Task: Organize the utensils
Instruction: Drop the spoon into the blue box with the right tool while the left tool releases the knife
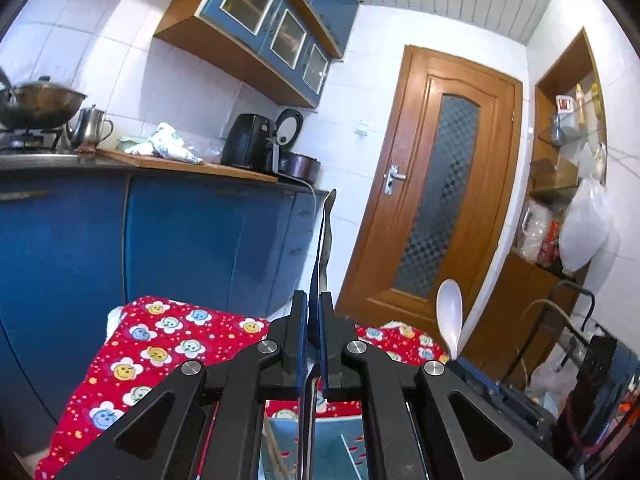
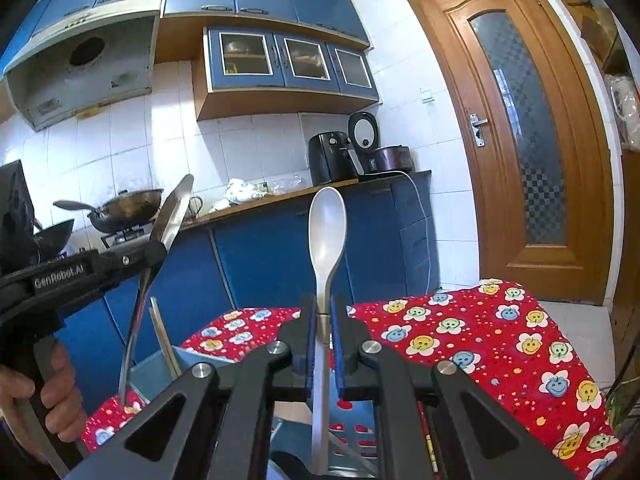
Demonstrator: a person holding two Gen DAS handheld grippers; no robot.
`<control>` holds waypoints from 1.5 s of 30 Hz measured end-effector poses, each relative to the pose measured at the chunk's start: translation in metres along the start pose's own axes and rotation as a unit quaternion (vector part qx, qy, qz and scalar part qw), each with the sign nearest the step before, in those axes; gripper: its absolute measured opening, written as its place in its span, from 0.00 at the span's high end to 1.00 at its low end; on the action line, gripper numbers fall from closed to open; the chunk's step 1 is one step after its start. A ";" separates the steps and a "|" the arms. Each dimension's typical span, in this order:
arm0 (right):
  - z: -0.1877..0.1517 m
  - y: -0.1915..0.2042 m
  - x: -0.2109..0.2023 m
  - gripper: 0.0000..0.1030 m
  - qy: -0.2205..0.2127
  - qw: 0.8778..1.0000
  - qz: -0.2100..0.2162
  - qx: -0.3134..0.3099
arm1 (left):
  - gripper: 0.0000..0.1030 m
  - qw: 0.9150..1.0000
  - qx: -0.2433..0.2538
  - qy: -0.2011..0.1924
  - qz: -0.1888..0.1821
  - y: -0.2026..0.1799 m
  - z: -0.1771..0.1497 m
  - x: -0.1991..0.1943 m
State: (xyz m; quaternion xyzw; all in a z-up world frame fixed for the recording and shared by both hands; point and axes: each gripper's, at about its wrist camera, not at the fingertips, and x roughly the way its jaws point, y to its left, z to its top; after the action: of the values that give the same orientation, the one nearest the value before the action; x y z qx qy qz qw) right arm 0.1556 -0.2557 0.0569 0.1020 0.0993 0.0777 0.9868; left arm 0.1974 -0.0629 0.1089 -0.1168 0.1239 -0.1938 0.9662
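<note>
My left gripper (image 1: 314, 304) is shut on a metal utensil (image 1: 324, 240) seen edge-on, standing upright between the pads. The right wrist view shows the same left gripper (image 2: 154, 256) holding that metal spoon-like utensil (image 2: 170, 216), its handle curving down. My right gripper (image 2: 324, 312) is shut on a white spoon (image 2: 326, 228), bowl up, handle reaching down into a blue organizer tray (image 2: 352, 432) below. The white spoon also shows in the left wrist view (image 1: 450, 312). Wooden chopsticks (image 2: 164, 340) stand in the tray's left part.
A table with a red smiley-flower cloth (image 2: 480, 332) lies under both grippers. Blue kitchen cabinets (image 1: 180, 240), a counter with an air fryer (image 2: 330, 156), a wok on the stove (image 2: 128, 208) and a wooden door (image 1: 436, 200) are behind.
</note>
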 end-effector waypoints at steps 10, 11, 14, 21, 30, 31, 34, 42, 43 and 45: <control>0.001 0.000 0.001 0.91 0.000 1.000 -0.005 0.000 | 0.97 0.999 -0.032 -0.038 0.020 0.002 0.003 0.008; 0.002 0.000 0.000 0.91 -0.001 1.000 -0.005 -0.001 | 0.97 0.998 -0.035 -0.040 0.019 0.002 0.005 0.009; 0.002 0.002 0.000 0.91 -0.003 1.000 -0.005 -0.006 | 0.97 0.998 -0.027 -0.055 0.019 -0.003 0.012 0.007; -0.004 0.000 0.003 0.91 0.012 1.000 -0.004 -0.003 | 0.97 0.999 -0.001 -0.029 0.020 -0.008 -0.003 0.012; -0.001 -0.005 0.001 0.91 0.041 0.999 0.009 0.029 | 0.98 1.000 -0.002 0.028 0.011 0.001 -0.007 0.011; -0.001 -0.007 0.001 0.91 0.044 0.998 0.013 0.035 | 0.98 0.999 -0.002 0.037 0.010 0.001 -0.006 0.010; 0.000 -0.011 0.000 0.91 0.052 0.997 0.024 0.053 | 0.97 0.998 -0.002 0.055 0.008 0.002 -0.006 0.005; -0.006 -0.008 -0.008 0.91 0.071 0.997 0.014 0.036 | 0.90 0.995 -0.006 0.096 0.011 0.007 -0.011 -0.005; -0.007 -0.007 -0.009 0.91 0.075 0.997 0.012 0.031 | 0.89 0.995 -0.008 0.099 0.013 0.008 -0.012 -0.006; -0.008 -0.005 -0.009 0.91 0.079 0.997 0.010 0.023 | 0.88 0.994 -0.013 0.104 0.016 0.011 -0.012 -0.009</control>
State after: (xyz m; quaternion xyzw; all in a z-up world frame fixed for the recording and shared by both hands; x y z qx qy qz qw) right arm 0.1453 -0.2603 0.0497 0.1196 0.1776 0.0931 0.9724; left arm 0.1897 -0.0517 0.0967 -0.1061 0.2280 -0.1875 0.9495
